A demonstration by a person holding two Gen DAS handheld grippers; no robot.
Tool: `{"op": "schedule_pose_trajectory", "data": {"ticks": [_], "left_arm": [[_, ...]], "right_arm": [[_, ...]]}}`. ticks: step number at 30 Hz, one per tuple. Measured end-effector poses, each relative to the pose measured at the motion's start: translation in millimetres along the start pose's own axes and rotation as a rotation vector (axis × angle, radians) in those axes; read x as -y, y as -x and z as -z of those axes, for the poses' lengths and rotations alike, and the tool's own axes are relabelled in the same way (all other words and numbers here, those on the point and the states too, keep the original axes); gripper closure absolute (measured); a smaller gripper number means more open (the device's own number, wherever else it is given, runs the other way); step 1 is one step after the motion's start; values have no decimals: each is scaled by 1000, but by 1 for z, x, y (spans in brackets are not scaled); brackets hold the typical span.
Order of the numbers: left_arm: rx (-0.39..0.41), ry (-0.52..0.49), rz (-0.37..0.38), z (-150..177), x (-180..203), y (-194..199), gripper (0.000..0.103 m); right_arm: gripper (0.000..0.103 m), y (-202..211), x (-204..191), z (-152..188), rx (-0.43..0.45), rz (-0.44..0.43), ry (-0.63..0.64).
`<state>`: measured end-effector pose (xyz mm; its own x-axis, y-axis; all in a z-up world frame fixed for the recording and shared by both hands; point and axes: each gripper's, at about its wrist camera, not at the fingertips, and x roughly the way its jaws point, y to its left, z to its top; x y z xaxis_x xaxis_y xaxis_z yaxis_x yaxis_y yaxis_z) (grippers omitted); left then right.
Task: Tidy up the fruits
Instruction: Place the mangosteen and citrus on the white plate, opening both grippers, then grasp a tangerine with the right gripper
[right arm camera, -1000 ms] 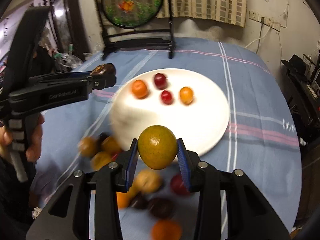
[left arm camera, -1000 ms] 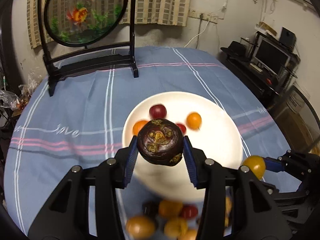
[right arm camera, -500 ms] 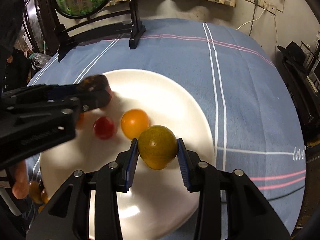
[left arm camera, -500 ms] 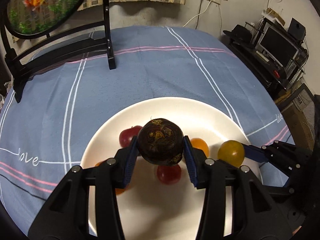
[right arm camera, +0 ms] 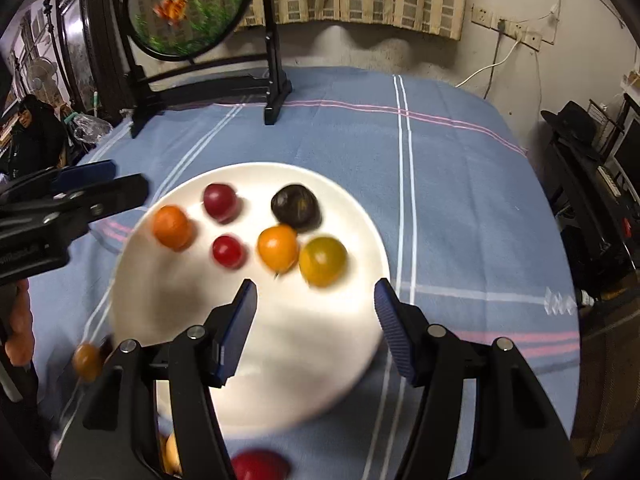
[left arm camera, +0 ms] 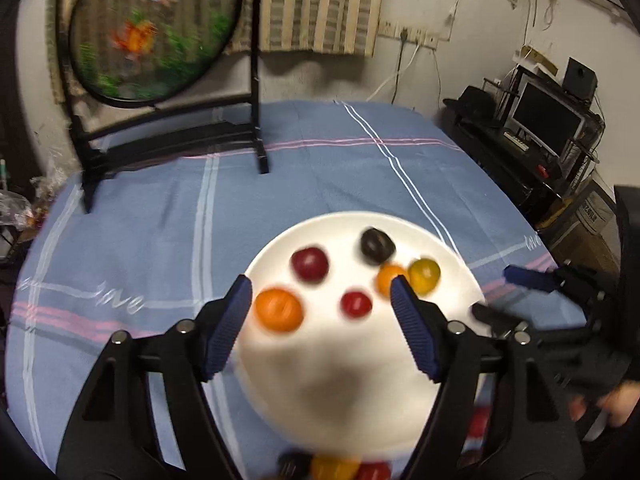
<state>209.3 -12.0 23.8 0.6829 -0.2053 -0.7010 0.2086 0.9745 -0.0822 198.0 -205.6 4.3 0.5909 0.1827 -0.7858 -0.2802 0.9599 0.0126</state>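
A white plate (right arm camera: 360,216) sits on a worktop covered with a blue striped cloth (right arm camera: 460,168). Six fruits lie on the plate: a dark purple fruit (right arm camera: 295,205) toward the far side, a yellow-green fruit (right arm camera: 322,261) just beside a small orange fruit (right arm camera: 277,247), a small red fruit (right arm camera: 228,251), a dark red fruit (right arm camera: 219,201) and a larger orange fruit (right arm camera: 171,226) at the left. The left tool (left arm camera: 322,304) hovers over the near part of the plate, its jaws having just been opening, now spread with nothing between them. The right tool (right arm camera: 316,304) likewise has just been opening and stands spread and empty (the yellow-green fruit lies just beyond its tips). More fruits (right arm camera: 88,360) lie blurred on the cloth near the plate's close edge. A round fish-painted screen (right arm camera: 188,8) on a black stand sits at the far end.
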Motion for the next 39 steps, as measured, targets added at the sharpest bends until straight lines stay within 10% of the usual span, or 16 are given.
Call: {"op": "schedule_pose_trajectory", "data": {"ticks": [15,35,39], "left_arm": [[40,96,-69,165,-30,115,23],[56,98,-45,196,-29,135,20],[44,86,-43,198,-28,131,20]], "right_arm": [[34,95,-73,140,56,-81,-60],[34,94,-103,188,4,-168,-32],[34,97,-95,185,54,-50,-38]]}}
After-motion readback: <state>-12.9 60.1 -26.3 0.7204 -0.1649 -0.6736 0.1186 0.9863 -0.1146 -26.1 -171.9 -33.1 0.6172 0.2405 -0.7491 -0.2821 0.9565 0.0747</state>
